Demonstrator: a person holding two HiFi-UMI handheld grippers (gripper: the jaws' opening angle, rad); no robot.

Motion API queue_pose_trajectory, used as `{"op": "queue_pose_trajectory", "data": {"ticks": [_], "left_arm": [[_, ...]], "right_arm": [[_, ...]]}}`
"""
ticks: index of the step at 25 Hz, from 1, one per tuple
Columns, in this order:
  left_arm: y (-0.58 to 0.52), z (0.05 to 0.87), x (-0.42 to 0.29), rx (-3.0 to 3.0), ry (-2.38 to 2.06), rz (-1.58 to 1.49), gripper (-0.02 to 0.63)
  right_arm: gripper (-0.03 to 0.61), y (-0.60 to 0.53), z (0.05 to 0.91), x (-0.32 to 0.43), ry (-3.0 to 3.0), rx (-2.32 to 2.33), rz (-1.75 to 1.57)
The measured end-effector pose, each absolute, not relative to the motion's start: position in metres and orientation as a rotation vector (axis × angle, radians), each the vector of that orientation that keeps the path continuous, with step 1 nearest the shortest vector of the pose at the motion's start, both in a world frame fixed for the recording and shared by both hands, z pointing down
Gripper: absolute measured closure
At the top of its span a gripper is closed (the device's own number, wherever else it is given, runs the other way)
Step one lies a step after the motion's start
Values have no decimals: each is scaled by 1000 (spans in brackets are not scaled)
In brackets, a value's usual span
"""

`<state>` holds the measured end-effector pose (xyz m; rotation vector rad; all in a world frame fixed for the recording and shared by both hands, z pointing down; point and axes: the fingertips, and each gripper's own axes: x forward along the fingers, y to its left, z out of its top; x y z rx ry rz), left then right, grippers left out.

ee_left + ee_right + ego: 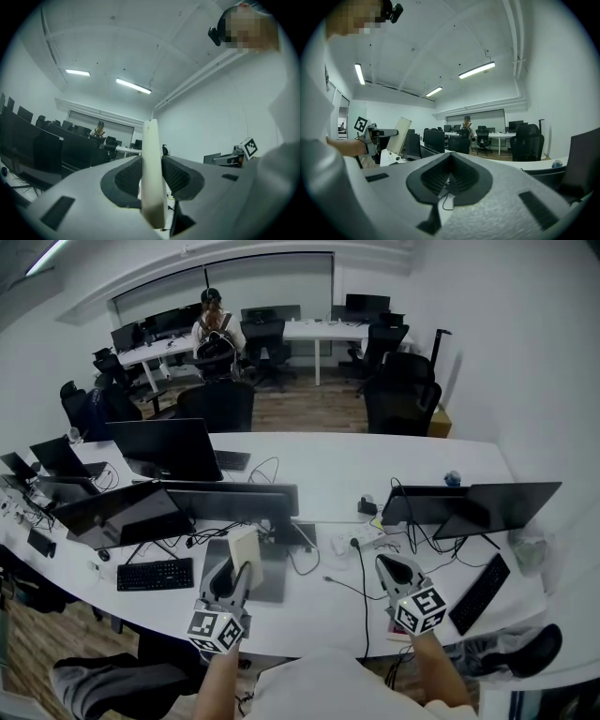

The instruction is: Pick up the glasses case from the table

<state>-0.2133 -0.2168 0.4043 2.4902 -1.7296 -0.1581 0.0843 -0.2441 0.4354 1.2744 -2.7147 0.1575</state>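
Observation:
My left gripper [234,570] is shut on the cream glasses case [246,547], which it holds lifted above the white desk [309,620]. In the left gripper view the case [152,159] stands upright and edge-on, with a dark pad pressed against each side. From the right gripper view, the case [401,134] shows at the left, sticking up out of the left gripper [389,133]. My right gripper [394,566] hovers over the desk's front right. Its jaws are shut with nothing between them, as the right gripper view [450,174] shows.
Black monitors [169,448] line the curved desk, with another pair [487,507] on the right. Two keyboards [156,574] [480,592], a laptop [267,563] and loose cables [361,577] lie below my grippers. A person [212,322] sits at the far desks among office chairs [401,390].

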Motion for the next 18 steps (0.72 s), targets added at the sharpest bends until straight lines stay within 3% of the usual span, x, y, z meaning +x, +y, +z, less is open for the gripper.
{"op": "queue_pose_trajectory", "data": {"ticks": [18], "left_arm": [[-224, 408, -210, 2509, -1726, -164, 482]], "right_arm": [[575, -254, 440, 92, -2705, 1315, 192]]}}
